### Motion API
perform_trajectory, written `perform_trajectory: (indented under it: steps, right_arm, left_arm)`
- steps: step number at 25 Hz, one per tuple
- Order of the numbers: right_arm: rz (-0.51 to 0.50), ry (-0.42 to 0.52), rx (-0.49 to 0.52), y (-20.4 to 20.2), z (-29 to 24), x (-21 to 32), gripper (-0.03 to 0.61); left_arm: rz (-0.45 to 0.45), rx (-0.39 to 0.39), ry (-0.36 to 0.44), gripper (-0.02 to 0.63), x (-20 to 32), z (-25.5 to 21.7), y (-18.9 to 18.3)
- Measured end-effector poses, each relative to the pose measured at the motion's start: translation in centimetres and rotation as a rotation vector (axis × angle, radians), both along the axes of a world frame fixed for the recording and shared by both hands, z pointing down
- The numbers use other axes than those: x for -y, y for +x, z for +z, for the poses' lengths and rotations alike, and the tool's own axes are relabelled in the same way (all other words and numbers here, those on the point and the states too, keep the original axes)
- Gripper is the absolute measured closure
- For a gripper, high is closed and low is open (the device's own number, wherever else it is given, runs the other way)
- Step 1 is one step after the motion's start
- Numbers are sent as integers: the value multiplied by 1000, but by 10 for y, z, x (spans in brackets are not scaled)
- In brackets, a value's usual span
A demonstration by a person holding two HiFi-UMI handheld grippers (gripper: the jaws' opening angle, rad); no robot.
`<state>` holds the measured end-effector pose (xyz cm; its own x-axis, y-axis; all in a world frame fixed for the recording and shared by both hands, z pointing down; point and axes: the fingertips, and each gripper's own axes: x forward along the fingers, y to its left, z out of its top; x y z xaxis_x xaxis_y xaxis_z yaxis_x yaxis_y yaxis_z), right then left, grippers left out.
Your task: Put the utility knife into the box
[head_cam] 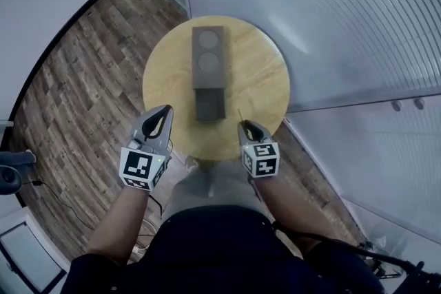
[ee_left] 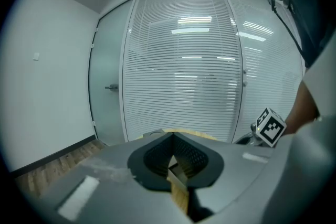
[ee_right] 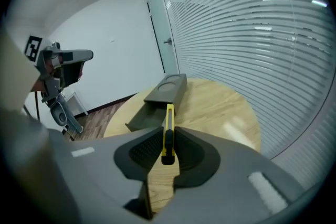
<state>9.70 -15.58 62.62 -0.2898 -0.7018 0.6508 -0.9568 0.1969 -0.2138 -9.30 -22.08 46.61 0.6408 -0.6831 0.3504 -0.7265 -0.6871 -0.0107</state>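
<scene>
A grey box (head_cam: 208,55) lies on the round wooden table (head_cam: 265,79), and its open drawer (head_cam: 209,105) is pulled out toward me. My right gripper (head_cam: 247,126) hovers at the table's near edge, right of the drawer, shut on a yellow utility knife (ee_right: 169,113). The knife points forward at the box (ee_right: 169,87) and its drawer (ee_right: 143,119). In the head view the knife (head_cam: 241,115) is only a thin line. Over the table's near left edge, my left gripper (head_cam: 166,111) has its jaws together on nothing. Its pads (ee_left: 164,150) meet in a V.
A glass wall with blinds (head_cam: 331,17) curves round behind and to the right of the table. Wood plank floor (head_cam: 83,79) lies to the left, with cables (head_cam: 41,186) near a white unit. My legs are under the table's near edge.
</scene>
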Motion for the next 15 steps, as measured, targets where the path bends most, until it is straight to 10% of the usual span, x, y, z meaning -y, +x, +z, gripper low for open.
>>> perform_trajectory:
  steps: [15]
  right_arm:
    - [43, 90, 84, 31, -76, 7, 506]
  left_arm:
    - [31, -40, 45, 611, -18, -44, 23]
